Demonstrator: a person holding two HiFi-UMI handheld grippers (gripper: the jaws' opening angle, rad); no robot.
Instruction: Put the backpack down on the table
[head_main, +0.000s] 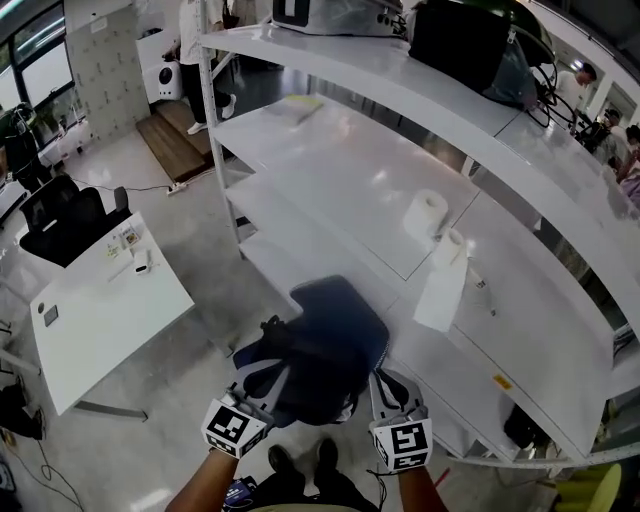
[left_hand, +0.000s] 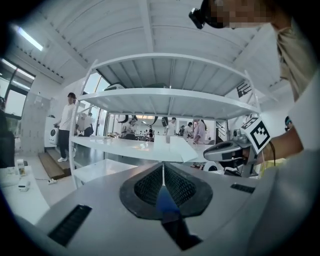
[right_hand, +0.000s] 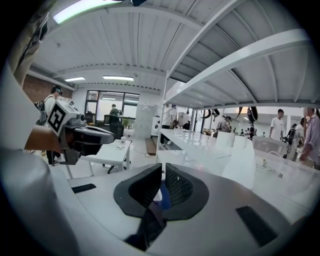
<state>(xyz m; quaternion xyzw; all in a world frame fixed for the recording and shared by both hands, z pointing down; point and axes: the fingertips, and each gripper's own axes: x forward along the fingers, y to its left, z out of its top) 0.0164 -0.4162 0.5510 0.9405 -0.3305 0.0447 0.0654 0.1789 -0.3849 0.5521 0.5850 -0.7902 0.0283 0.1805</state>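
A dark navy backpack (head_main: 325, 350) hangs between my two grippers at the front edge of the white shelf table (head_main: 330, 180). On the backpack's left side, my left gripper (head_main: 258, 388) is shut on a blue strap (left_hand: 165, 201), seen between its pads in the left gripper view. At the backpack's right side, my right gripper (head_main: 386, 388) is shut on another blue strap (right_hand: 160, 198). The right gripper (left_hand: 235, 150) shows across the left gripper view, and the left gripper (right_hand: 75, 132) across the right gripper view. Where the backpack's underside is relative to the surface stays hidden.
Two paper rolls (head_main: 428, 212) and a white sheet (head_main: 443, 290) lie on the shelf table beyond the backpack. Upper shelves (head_main: 400, 90) overhang it, with a black bag (head_main: 460, 40) on top. A small white table (head_main: 100, 300) and a black chair (head_main: 65, 220) stand at the left.
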